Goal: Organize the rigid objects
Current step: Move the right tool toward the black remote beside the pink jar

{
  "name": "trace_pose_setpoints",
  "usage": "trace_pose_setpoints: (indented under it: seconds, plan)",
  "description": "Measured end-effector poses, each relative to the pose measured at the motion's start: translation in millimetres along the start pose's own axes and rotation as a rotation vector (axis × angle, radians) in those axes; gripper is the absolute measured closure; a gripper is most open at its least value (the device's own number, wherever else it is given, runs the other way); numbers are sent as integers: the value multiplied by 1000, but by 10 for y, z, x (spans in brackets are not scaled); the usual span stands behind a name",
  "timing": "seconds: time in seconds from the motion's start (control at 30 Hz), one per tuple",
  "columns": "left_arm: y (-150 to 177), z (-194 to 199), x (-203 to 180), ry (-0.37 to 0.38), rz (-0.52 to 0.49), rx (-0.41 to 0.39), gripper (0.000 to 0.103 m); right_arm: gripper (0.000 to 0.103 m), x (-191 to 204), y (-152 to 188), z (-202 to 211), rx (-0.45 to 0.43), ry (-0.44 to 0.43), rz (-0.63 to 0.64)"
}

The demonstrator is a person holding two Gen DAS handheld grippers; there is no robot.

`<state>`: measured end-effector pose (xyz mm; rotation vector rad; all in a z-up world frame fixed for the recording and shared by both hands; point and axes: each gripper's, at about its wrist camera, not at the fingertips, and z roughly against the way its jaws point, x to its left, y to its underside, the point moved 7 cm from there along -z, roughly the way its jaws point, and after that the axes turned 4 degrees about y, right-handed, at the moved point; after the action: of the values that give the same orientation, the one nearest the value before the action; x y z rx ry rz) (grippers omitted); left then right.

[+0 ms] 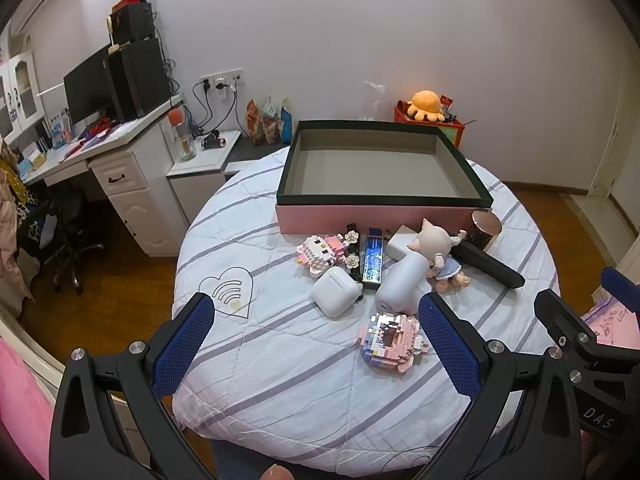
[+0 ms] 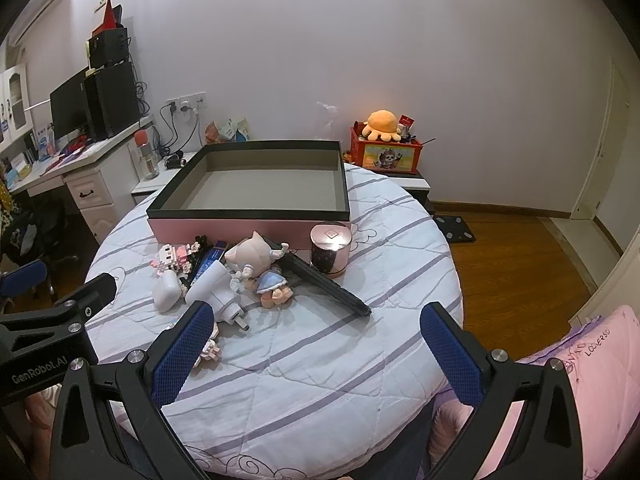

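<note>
Hovering low over the quilted round surface point(image 1: 280, 380), the left claw point(image 1: 316, 344) is spread wide and holds nothing. Ahead of it a pink block model point(image 1: 394, 340) lies nearest, close to the right finger's blue pad point(image 1: 448, 352). Beyond sit a white earbud case point(image 1: 335, 291), a white charger point(image 1: 398, 280) and a blue bar point(image 1: 373, 258), with a block cat point(image 1: 322, 252) to their left. A doll point(image 1: 440, 256) lies against the charger, a black remote point(image 1: 490, 262) beside it, and a pink canister point(image 1: 485, 227) at the corner of the tray point(image 1: 384, 201), which stands open at the far edge of the surface. The right claw's arm shows at the right edge.

Seen from the right wrist, the right claw point(image 2: 318, 344) also gapes with nothing between its pads. The doll point(image 2: 262, 270) sprawls mid-cluster, the remote point(image 2: 324, 282) slanting toward the camera, the canister point(image 2: 331, 249) upright touching the tray point(image 2: 248, 213). The charger point(image 2: 218, 286) and earbud case point(image 2: 166, 290) lie left, near the left claw's arm.
</note>
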<state>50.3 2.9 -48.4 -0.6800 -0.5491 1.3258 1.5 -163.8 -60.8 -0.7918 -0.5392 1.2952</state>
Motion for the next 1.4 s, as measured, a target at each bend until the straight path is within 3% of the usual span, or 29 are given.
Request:
trace_pose_setpoints:
  seconds: [0.5,1.07,1.4]
  plan:
    - [8,-120,14,11,-12,16,0,0,-71,37,-125,21,-2,1]
    - [-49,-479,81,7,17,31,0,0,-181,100,-673,111,20,40]
    - [-84,-874,44,0,28,81,0,0,-214,78,-1115,182,52,118]
